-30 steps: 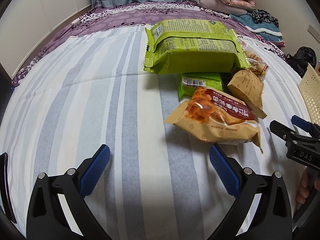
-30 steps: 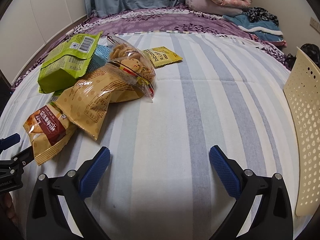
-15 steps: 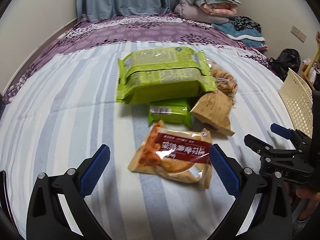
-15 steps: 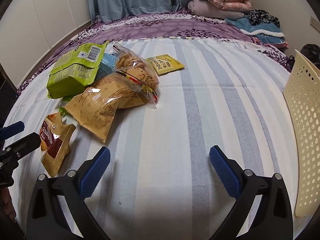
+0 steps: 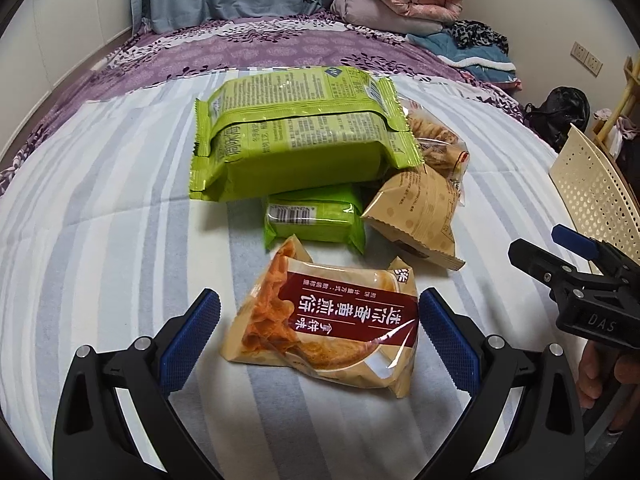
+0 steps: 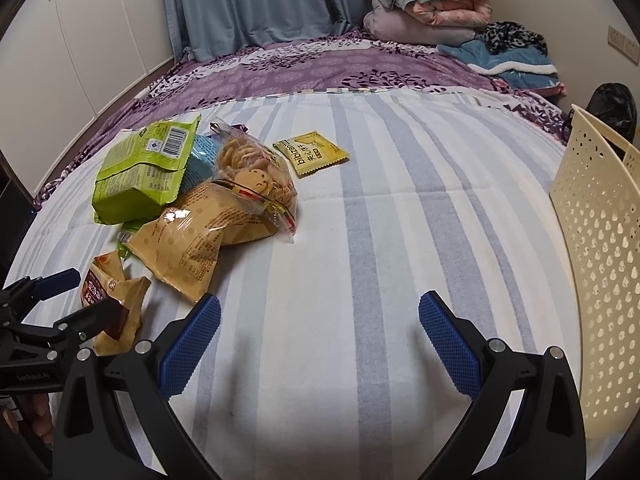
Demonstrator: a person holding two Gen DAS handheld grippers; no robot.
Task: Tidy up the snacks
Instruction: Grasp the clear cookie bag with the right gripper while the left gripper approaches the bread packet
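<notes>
On the striped bedspread (image 6: 360,240), right of the snack pile, stands the cream basket (image 6: 600,240), while nearest the pile the left gripper (image 5: 319,316) spreads released around the red-labelled snack bag (image 5: 332,320), and the right gripper (image 6: 319,316) gapes over bare stripes.

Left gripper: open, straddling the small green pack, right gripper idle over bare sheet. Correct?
Not quite. The left gripper is open, but it straddles the red-label snack bag, not the small green pack, which lies farther ahead. The left wrist view shows this. The right gripper is idle over bare sheet.
</notes>
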